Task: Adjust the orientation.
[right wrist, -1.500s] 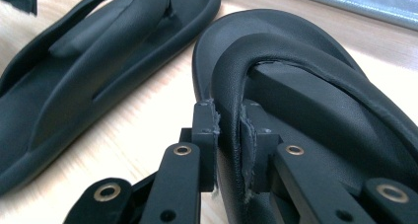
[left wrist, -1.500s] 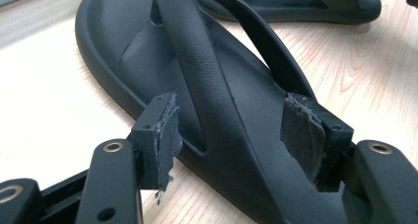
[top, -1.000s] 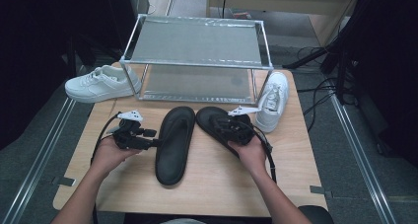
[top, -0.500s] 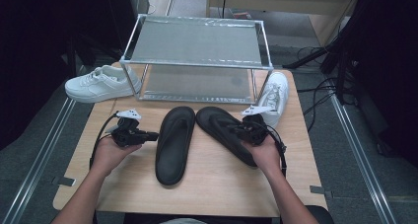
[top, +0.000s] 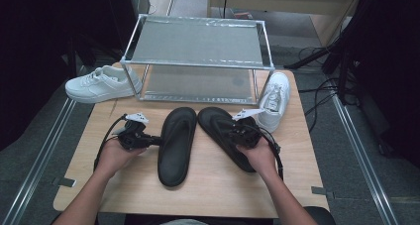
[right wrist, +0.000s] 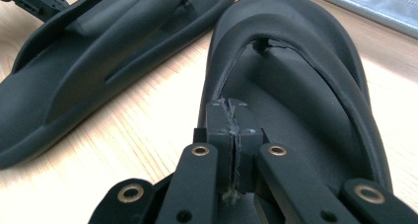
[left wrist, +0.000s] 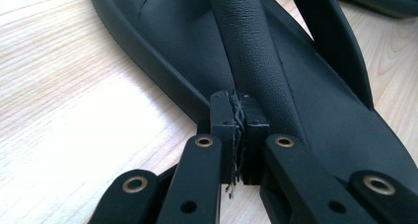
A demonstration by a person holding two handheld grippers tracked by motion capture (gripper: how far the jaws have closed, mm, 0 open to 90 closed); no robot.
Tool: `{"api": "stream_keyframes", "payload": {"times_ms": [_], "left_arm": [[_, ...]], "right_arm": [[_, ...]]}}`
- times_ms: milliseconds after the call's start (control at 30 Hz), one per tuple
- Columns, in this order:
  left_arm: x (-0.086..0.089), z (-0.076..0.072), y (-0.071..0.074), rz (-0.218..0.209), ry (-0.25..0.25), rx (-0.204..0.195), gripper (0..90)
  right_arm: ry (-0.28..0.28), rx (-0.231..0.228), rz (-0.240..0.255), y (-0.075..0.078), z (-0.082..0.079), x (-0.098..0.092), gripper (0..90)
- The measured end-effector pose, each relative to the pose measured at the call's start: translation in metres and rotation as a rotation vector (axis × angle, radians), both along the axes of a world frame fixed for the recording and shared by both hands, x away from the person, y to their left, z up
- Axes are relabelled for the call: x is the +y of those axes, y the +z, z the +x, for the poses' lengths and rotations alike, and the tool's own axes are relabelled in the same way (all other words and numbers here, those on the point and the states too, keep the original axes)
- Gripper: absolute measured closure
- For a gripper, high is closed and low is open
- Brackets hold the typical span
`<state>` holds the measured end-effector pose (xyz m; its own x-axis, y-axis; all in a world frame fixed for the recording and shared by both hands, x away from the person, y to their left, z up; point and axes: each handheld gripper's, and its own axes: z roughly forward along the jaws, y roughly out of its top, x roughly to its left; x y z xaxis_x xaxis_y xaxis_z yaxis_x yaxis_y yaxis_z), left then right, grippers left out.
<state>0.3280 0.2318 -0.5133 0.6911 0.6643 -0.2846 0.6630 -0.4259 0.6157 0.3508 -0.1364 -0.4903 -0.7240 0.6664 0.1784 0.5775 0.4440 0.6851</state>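
Observation:
Two black flip-flops lie side by side on the wooden table (top: 119,185). My left gripper (top: 158,140) reaches in from the left to the left flip-flop (top: 176,150). In the left gripper view its jaws (left wrist: 237,105) are shut, pinching the end of that flip-flop's broad strap (left wrist: 251,46). My right gripper (top: 236,132) rests over the right flip-flop (top: 218,126). In the right gripper view its jaws (right wrist: 230,110) are shut on the thin edge of that flip-flop's strap (right wrist: 315,81), and the left flip-flop (right wrist: 98,56) lies farther off.
A metal two-shelf rack (top: 198,64) stands at the back of the table. One white sneaker (top: 101,84) sits at its left, partly off the table. Another white sneaker (top: 273,101) stands at its right, close behind my right gripper. Bare wood lies toward the front edge.
My right gripper swung a little to the right and came back onto the right flip-flop. The left gripper edged right, up to the left flip-flop. Both flip-flops stayed in place.

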Motion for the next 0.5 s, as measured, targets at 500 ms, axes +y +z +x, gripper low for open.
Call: {"api": "stream_keyframes", "payload": {"times_ms": [500], "left_arm": [[-0.025,-0.008,-0.001,-0.013,-0.080,0.023,87.1]], "right_arm": [[0.018,0.016,0.021,-0.003,-0.002,0.005,89.2]]}}
